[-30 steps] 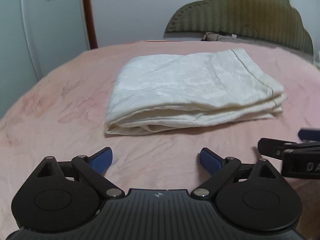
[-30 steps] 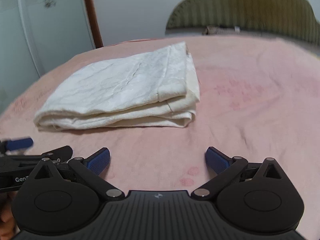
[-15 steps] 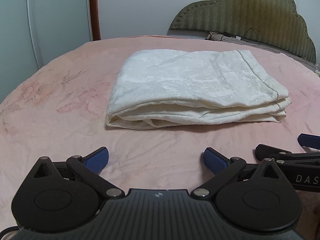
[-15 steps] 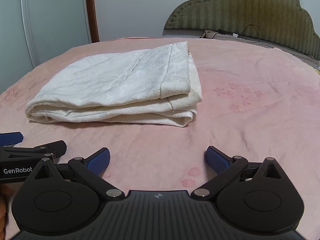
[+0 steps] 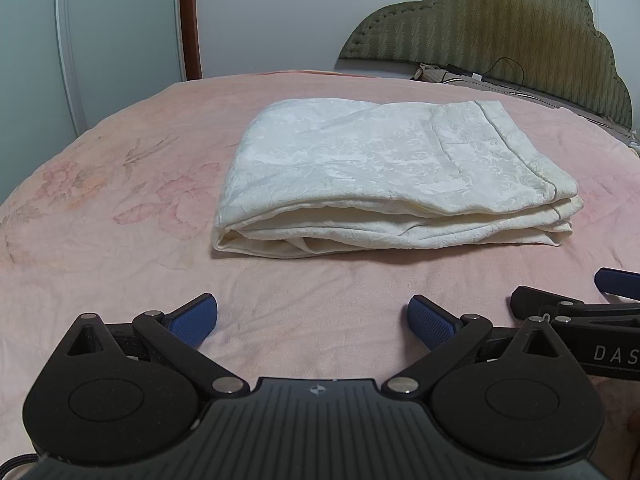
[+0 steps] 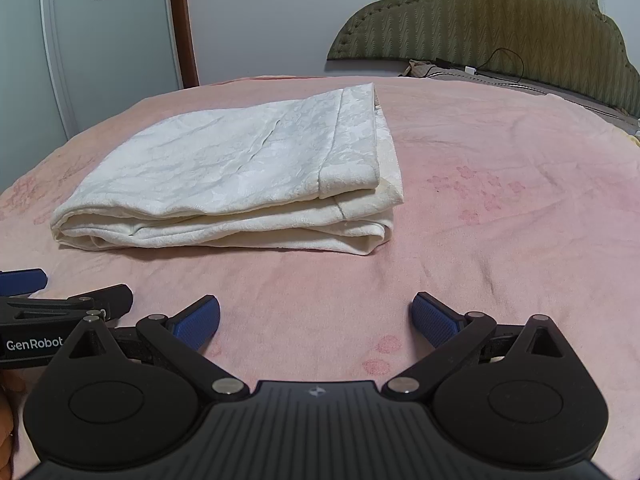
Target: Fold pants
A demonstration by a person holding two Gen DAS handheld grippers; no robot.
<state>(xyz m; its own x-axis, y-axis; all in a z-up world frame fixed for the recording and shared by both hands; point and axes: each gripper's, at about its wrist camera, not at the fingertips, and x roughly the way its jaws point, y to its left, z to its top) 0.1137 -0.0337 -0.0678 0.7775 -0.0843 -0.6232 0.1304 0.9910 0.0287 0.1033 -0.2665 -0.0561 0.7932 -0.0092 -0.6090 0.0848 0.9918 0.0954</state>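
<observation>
headboard (image 5: 500, 32) cropped, right gripper (image 5: 576, 308) cut off

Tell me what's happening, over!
Left gripper and right gripper open, empty, short of the pants. Pants folded on the pink blanket. Nothing in the way.

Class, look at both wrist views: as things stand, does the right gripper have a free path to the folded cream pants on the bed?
Probably yes. The right gripper is open and empty, and only bare pink bedspread lies between it and the folded pants. The left gripper sits off to the side, not across the path.

cream pants (image 5: 384, 172), folded flat, on bed
</observation>
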